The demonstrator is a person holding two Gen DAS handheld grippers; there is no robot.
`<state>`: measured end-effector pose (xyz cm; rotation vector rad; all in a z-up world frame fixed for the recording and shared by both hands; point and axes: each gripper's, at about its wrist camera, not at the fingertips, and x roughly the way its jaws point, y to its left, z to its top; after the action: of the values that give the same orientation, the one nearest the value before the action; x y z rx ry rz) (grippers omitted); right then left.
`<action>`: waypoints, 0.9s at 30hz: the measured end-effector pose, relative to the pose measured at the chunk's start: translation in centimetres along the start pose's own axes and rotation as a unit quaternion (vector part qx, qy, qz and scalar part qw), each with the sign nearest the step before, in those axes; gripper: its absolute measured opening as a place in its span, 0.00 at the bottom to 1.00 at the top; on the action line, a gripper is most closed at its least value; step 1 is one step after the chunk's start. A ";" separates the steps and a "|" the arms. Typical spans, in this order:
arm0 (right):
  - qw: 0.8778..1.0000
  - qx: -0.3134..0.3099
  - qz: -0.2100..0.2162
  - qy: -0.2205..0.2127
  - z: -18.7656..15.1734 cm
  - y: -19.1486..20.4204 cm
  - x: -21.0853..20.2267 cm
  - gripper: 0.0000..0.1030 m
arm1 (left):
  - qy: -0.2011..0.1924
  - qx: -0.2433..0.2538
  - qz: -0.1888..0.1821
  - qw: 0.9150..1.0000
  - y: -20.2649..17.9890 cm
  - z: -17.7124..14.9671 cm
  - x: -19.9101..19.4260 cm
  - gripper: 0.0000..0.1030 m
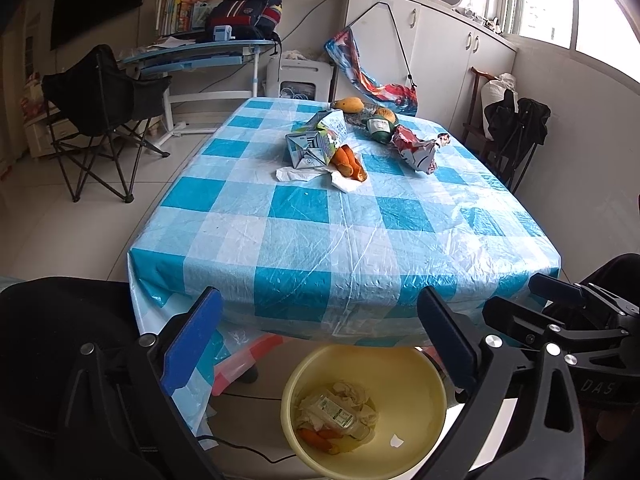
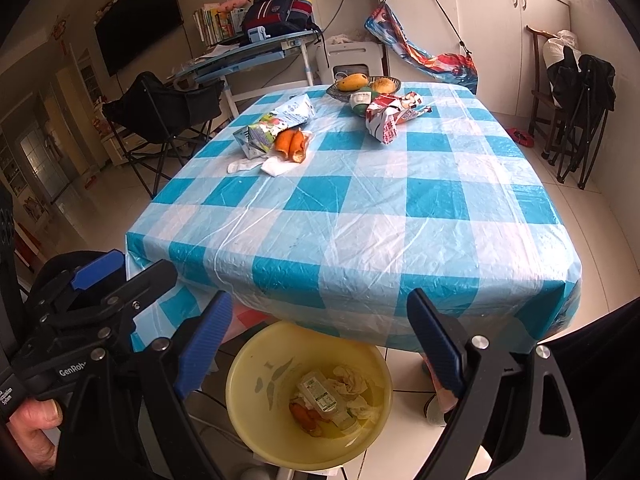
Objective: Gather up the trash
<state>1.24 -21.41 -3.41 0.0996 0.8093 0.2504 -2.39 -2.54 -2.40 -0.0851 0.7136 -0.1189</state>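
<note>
Left gripper (image 1: 320,344) fingers wide apart, empty; right gripper (image 2: 320,348) likewise, both angled down.

A table (image 1: 344,232) covered with a blue-and-white checked plastic cloth. At its far end lie a flattened drink carton (image 1: 314,145), orange peels (image 1: 351,162) on white tissue (image 1: 298,175), a crumpled red-and-white snack bag (image 1: 418,151), and a fruit bowl (image 2: 340,94). On the tiled floor (image 1: 92,232) below the near edge stands a yellow bin (image 1: 416,400) holding trash.

"GenRob" stands on the left gripper (image 2: 132,300); "DAS" on the right gripper (image 1: 560,308).
</note>
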 end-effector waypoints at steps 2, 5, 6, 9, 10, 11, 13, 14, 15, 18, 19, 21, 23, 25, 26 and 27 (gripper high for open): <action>1.000 -0.001 0.000 -0.001 0.0 0.0 0.0 0.83 | -0.001 0.000 0.001 1.000 0.0 0.0 -0.1 0.92; 1.000 -0.001 -0.001 -0.001 0.0 0.0 -0.1 0.83 | -0.002 -0.001 0.001 1.000 0.0 0.1 -0.1 0.92; 1.000 -0.002 -0.001 -0.001 0.1 0.0 -0.1 0.83 | -0.002 -0.002 0.002 1.000 0.1 0.1 -0.1 0.92; 1.000 -0.002 -0.001 0.000 0.1 0.0 -0.1 0.83 | -0.002 -0.001 0.002 1.000 0.1 0.1 -0.1 0.92; 1.000 -0.002 -0.001 0.000 0.1 0.0 -0.1 0.83 | -0.002 -0.001 0.001 1.000 0.0 0.1 -0.1 0.92; 1.000 -0.002 -0.001 0.000 0.1 0.0 -0.1 0.83 | -0.002 -0.001 0.002 1.000 0.1 0.1 -0.1 0.92; 1.000 -0.002 -0.001 -0.001 0.1 0.1 -0.1 0.83 | -0.002 -0.002 0.002 1.000 0.1 0.1 -0.1 0.92; 1.000 -0.002 -0.001 -0.001 0.1 0.0 -0.1 0.83 | -0.003 -0.002 0.001 1.000 0.1 0.1 -0.1 0.92; 1.000 -0.002 -0.002 0.000 0.1 0.0 -0.1 0.83 | -0.003 -0.003 0.001 1.000 0.1 0.1 -0.1 0.93; 1.000 -0.002 -0.002 -0.002 0.1 0.0 -0.2 0.83 | -0.004 -0.004 0.002 1.000 0.2 0.3 -0.1 0.93; 1.000 -0.003 -0.002 -0.001 0.1 0.1 -0.2 0.83 | -0.003 -0.003 0.002 1.000 0.1 0.2 -0.1 0.93; 1.000 -0.003 -0.002 -0.001 0.1 0.1 -0.2 0.83 | -0.004 -0.003 0.002 1.000 0.1 0.2 -0.1 0.93; 1.000 -0.003 -0.002 -0.002 0.1 0.1 -0.2 0.83 | -0.005 -0.004 0.002 1.000 0.2 0.3 -0.2 0.93; 1.000 -0.003 -0.002 -0.002 0.1 0.1 -0.2 0.83 | -0.007 -0.006 0.003 1.000 0.3 0.4 -0.2 0.93; 1.000 -0.003 -0.002 -0.002 0.2 0.0 -0.2 0.83 | -0.009 -0.007 0.004 1.000 0.3 0.5 -0.4 0.93; 1.000 -0.003 -0.002 -0.002 0.1 0.1 -0.2 0.83 | -0.010 -0.009 0.004 1.000 0.4 0.5 -0.4 0.93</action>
<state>1.20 -21.40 -3.19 0.0930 0.8048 0.2491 -2.29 -2.10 -1.80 -0.0999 0.6957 -0.1043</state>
